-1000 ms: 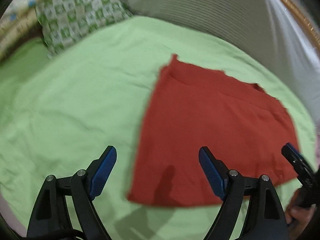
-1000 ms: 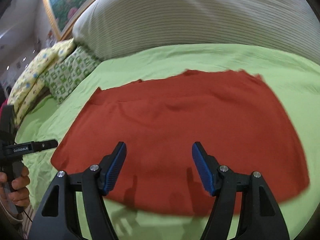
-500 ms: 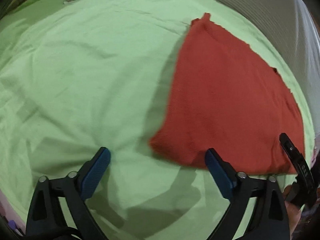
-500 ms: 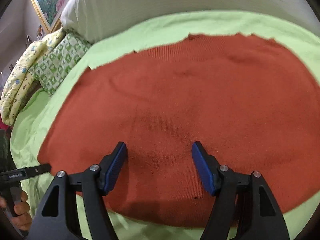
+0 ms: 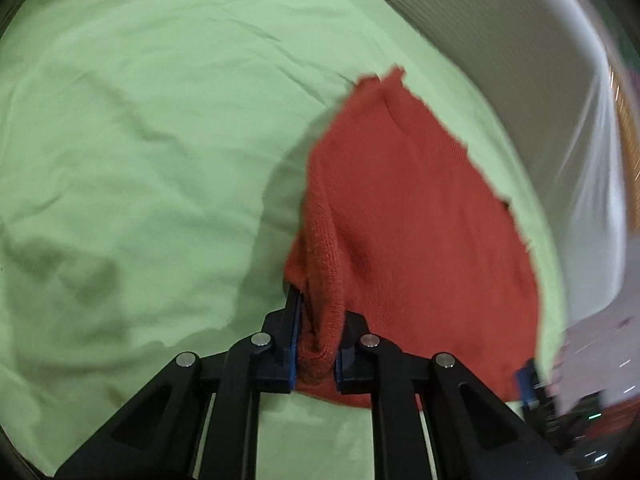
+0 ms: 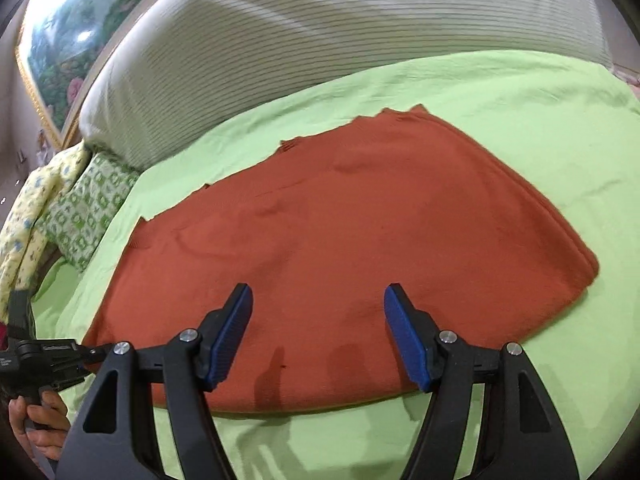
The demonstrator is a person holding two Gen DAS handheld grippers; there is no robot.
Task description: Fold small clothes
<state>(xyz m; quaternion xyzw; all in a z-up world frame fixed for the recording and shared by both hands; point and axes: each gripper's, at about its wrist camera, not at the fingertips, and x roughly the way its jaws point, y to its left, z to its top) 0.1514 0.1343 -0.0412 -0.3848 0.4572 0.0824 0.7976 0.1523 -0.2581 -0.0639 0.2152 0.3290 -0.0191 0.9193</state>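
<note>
Jaws of the left gripper [image 5: 316,340] have just been closing, and now its blue pads pinch a bunched fold at the near left corner of the red knit garment [image 5: 420,232]. Half a second ago that corner lay flat between wide-open fingers; now the cloth rises in a ridge from the pads, so the grasp looks secure enough to lift.

Outward from there, the rest of the garment lies spread on the green bedsheet [image 5: 140,140], its ragged far edge toward the striped headboard cushion [image 6: 340,40]. The right gripper [image 6: 318,336] hangs open above the garment's near edge, nothing between its pads, and it has shifted so that the right corner now sits off to its side. In the right wrist view the left gripper shows at the far left, held in a hand [image 6: 36,420].

One corner is taken; the second is not, so the fold probably waits on the right side closing.
</note>
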